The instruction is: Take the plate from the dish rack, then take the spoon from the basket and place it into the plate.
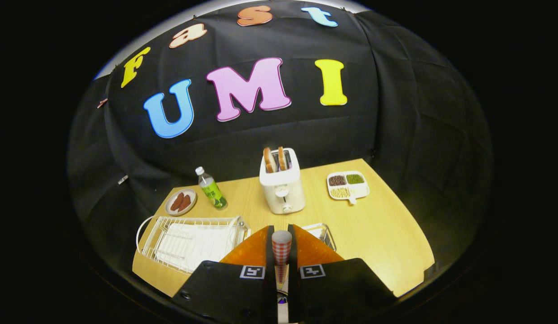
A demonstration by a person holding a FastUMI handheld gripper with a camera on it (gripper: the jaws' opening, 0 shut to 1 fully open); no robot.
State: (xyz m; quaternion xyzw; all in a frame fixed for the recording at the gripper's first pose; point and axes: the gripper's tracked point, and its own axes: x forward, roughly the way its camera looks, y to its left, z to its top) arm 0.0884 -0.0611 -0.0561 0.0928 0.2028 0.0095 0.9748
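1. Small brown dish (180, 201), at the far left of the table (386, 234): holds two reddish-brown pieces. It stands well apart from the work.
2. Dish rack (193, 240), white wire, left of the fingers: no plate stands in it, so the first step looks done.
3. Bottle (211, 189), upright beyond the rack. Its green label is too small to read.
4. Plate (249, 253), orange, lying flat just under and beyond the fingers, probably set there to receive the spoon.
5. Spoon (281, 252), checked handle: held upright between the fingers, over the plate. Its bowl is hidden.
6. Gripper (281, 234): both fingers are closed on the spoon's handle. Each carries a square coded marker with no readable words.
7. Toaster (282, 186), white, two slices standing in its slots. Its front mark is illegible.
8. Basket (323, 231), wire, just right of the plate and partly hidden by it.
9. Divided tray (364, 191), far right: dark, green and pale grains in separate compartments.
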